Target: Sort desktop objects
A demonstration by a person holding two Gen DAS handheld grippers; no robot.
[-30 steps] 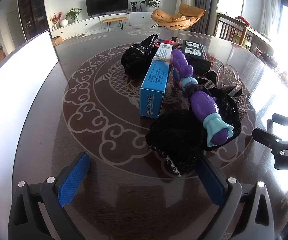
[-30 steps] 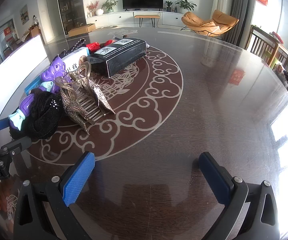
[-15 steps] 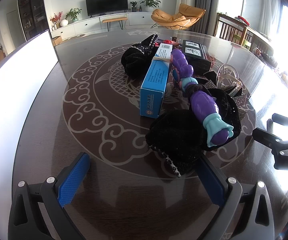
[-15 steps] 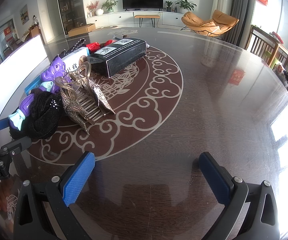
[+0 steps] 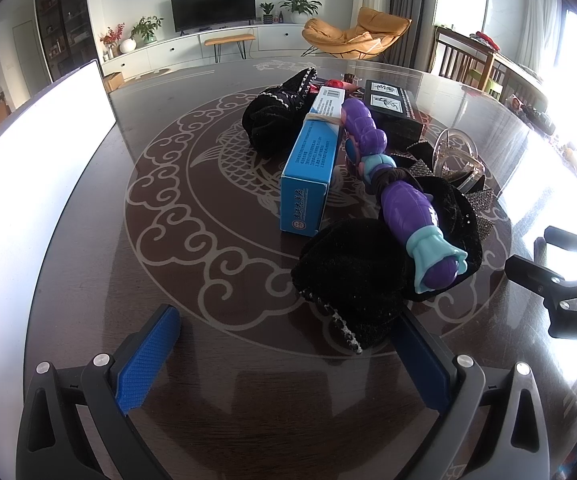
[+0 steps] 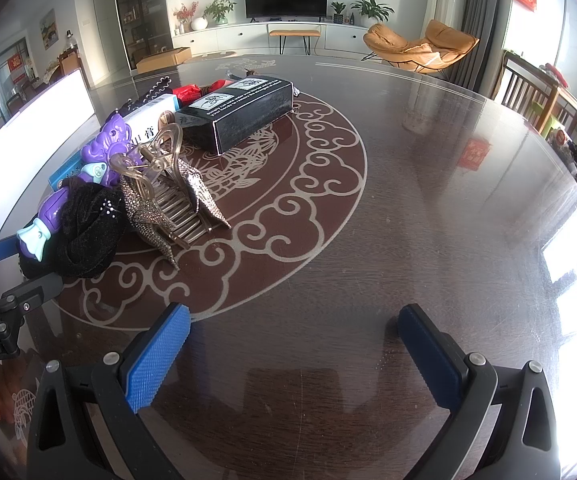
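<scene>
Tabletop [image 6: 428,200] of dark glossy wood, round, with a pale cloud-and-fish medallion inlaid at its middle, carries everything. One white panel [image 5: 28,168] stands along its left edge.

All the objects to be sorted lie in one cluster on the medallion. One black box [image 6: 244,118] with white label panels lies farthest back. One blue and white carton [image 5: 314,156], bound by a rubber band, lies lengthwise just beside it, touching one purple toy [image 5: 400,200] with pale blue collars that stretches alongside the carton. Two black velvet scrunchies are seen: the far scrunchie [image 5: 276,118] presses against the carton's left side, and the near scrunchie [image 5: 352,276] lies under the toy's near end. One rhinestone hair claw [image 6: 172,196] with a clear plastic bow-shaped top sits just right of the toy, touching the near scrunchie. One small red item [image 6: 186,93] shows behind the carton; what it is cannot be told.

Two grippers are in view. The left gripper [image 5: 288,352] hovers low over the table with jaws spread wide and nothing between them; its right blue pad sits just beside the near scrunchie. The right gripper [image 6: 292,348] hangs over bare wood, well apart from the cluster, jaws equally wide and empty.
</scene>
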